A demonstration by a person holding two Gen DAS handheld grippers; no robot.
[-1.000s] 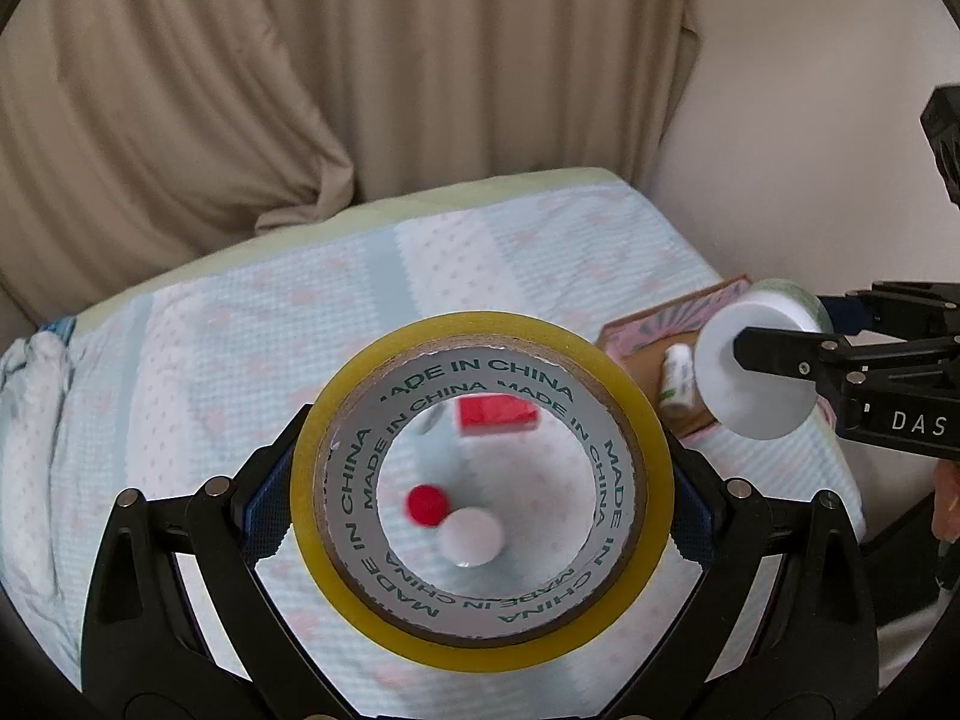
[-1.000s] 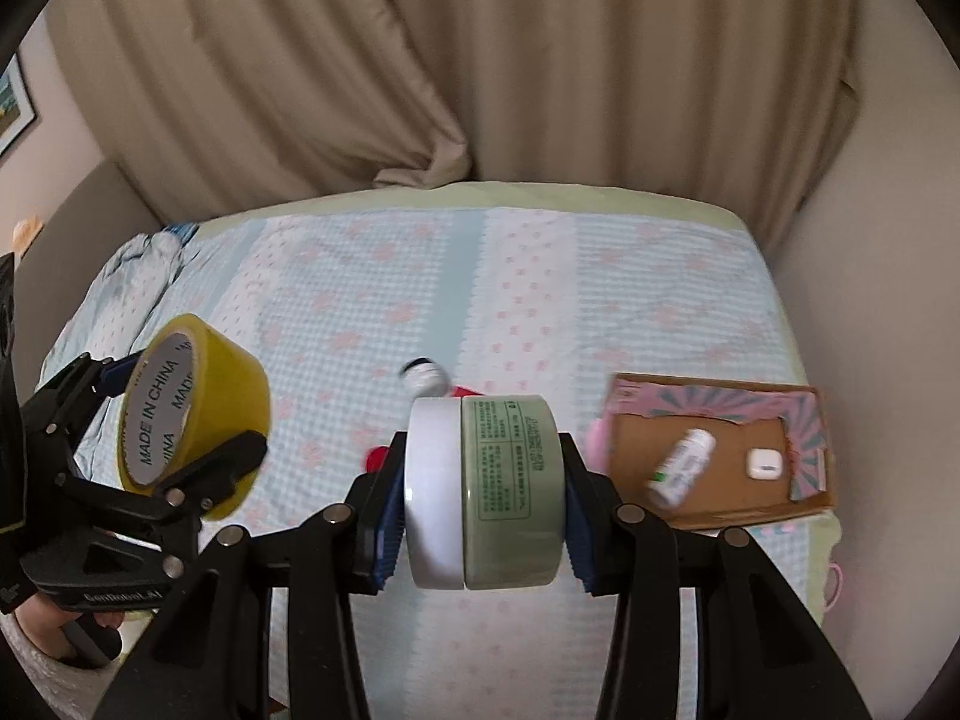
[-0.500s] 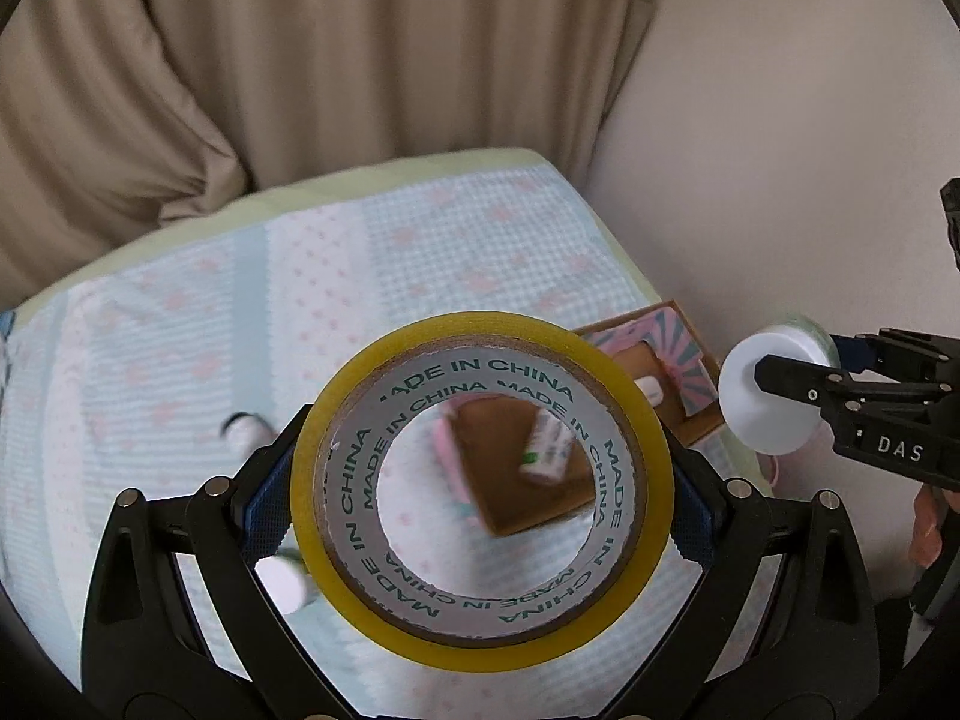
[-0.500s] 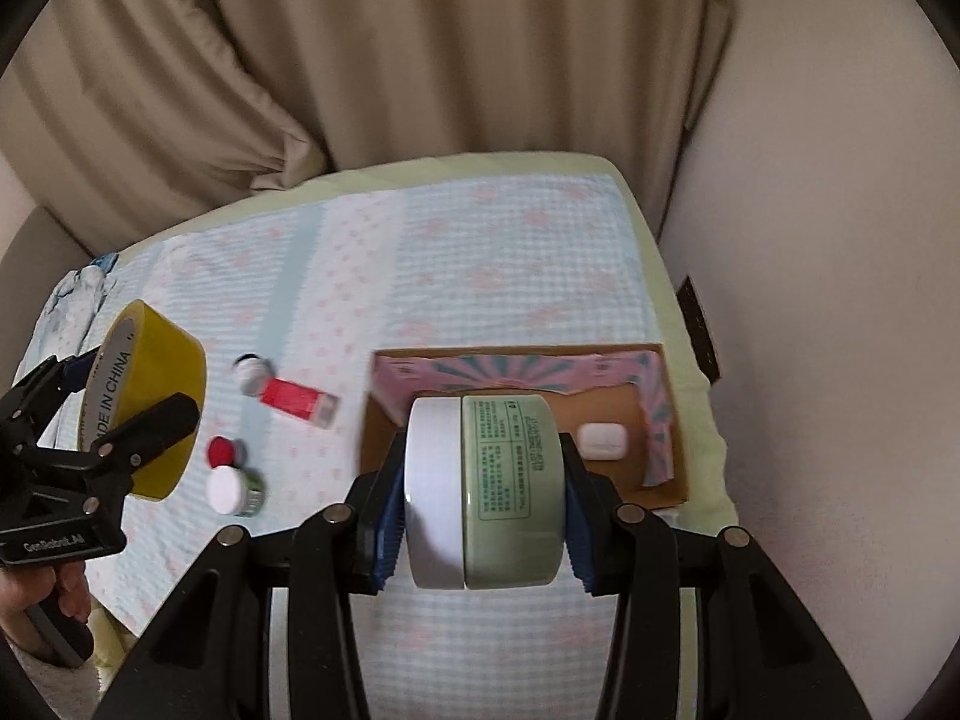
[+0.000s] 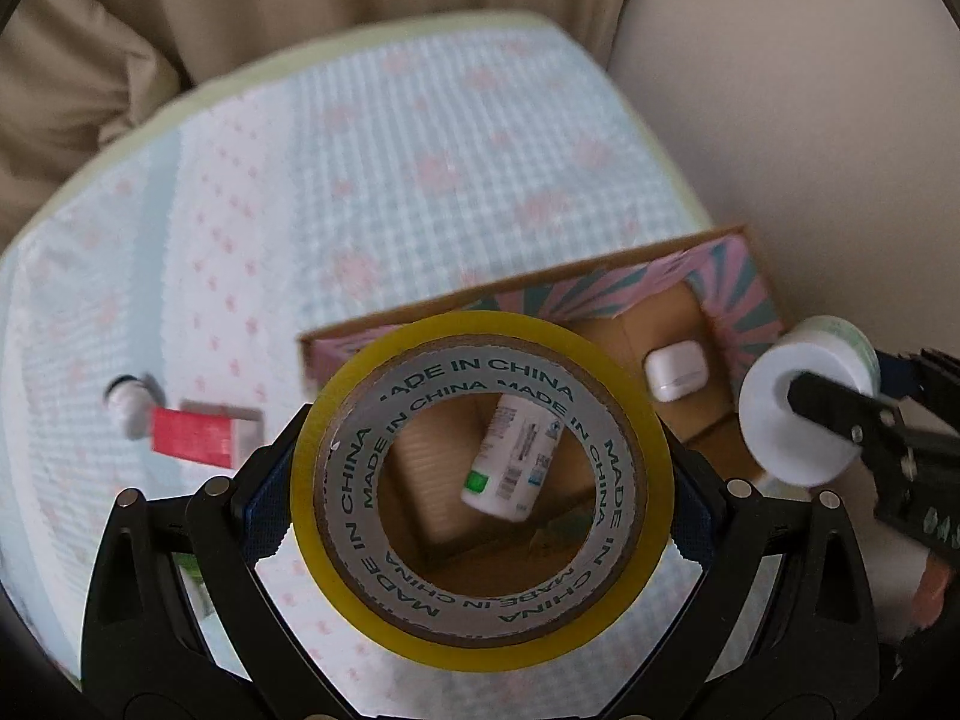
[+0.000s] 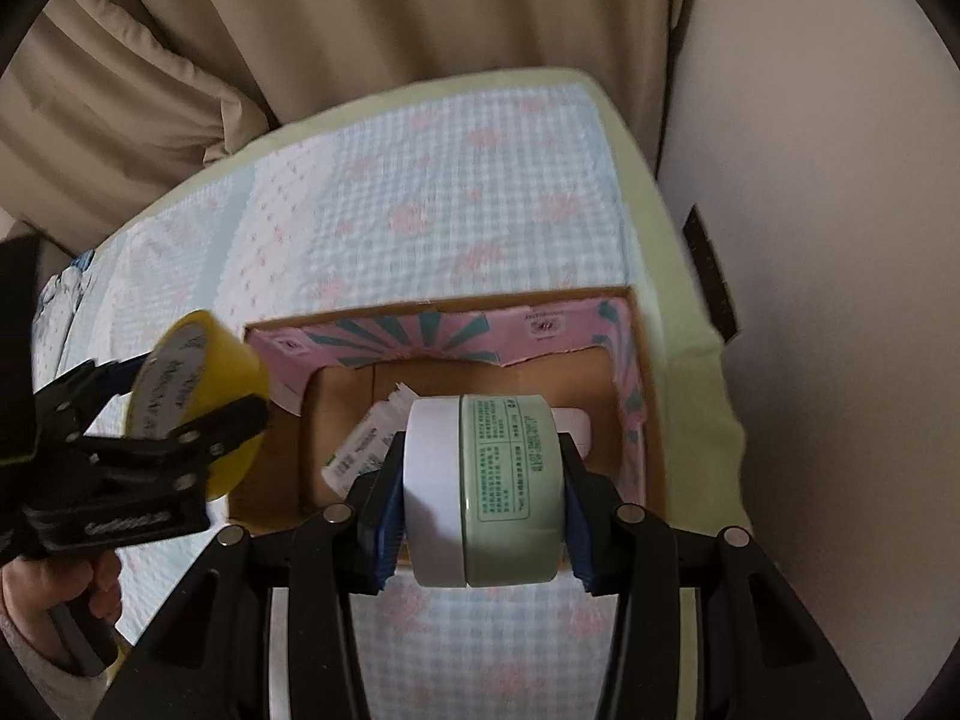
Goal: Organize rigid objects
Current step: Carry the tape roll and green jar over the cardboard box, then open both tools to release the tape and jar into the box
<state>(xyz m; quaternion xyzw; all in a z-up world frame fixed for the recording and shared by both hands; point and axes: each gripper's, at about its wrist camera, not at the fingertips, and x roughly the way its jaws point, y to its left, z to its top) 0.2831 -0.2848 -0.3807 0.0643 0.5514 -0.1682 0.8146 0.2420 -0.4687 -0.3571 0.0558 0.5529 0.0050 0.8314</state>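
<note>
My left gripper point(image 5: 480, 492) is shut on a yellow tape roll point(image 5: 630, 420), held above the near left part of a pink and teal cardboard box point(image 5: 738, 282). Through the roll's hole I see a white bottle point(image 5: 510, 462) lying in the box, with a white earbud case point(image 5: 675, 369) beside it. My right gripper point(image 6: 480, 492) is shut on a pale green jar with a white lid point(image 6: 510, 480), which hangs over the box point(image 6: 456, 330). The tape roll point(image 6: 198, 396) and left gripper show at the left of the right wrist view.
On the checked bedspread point(image 5: 372, 168) left of the box lie a red and white tube point(image 5: 192, 435) and a small white cap point(image 5: 129, 399). Beige curtains point(image 6: 360, 30) hang behind the bed, and a wall point(image 6: 840, 240) runs along the right. A hand point(image 6: 72, 594) holds the left gripper.
Both grippers have swung to the right and down, from over the loose items on the bedspread to over the cardboard box. Each keeps its grip on its object.
</note>
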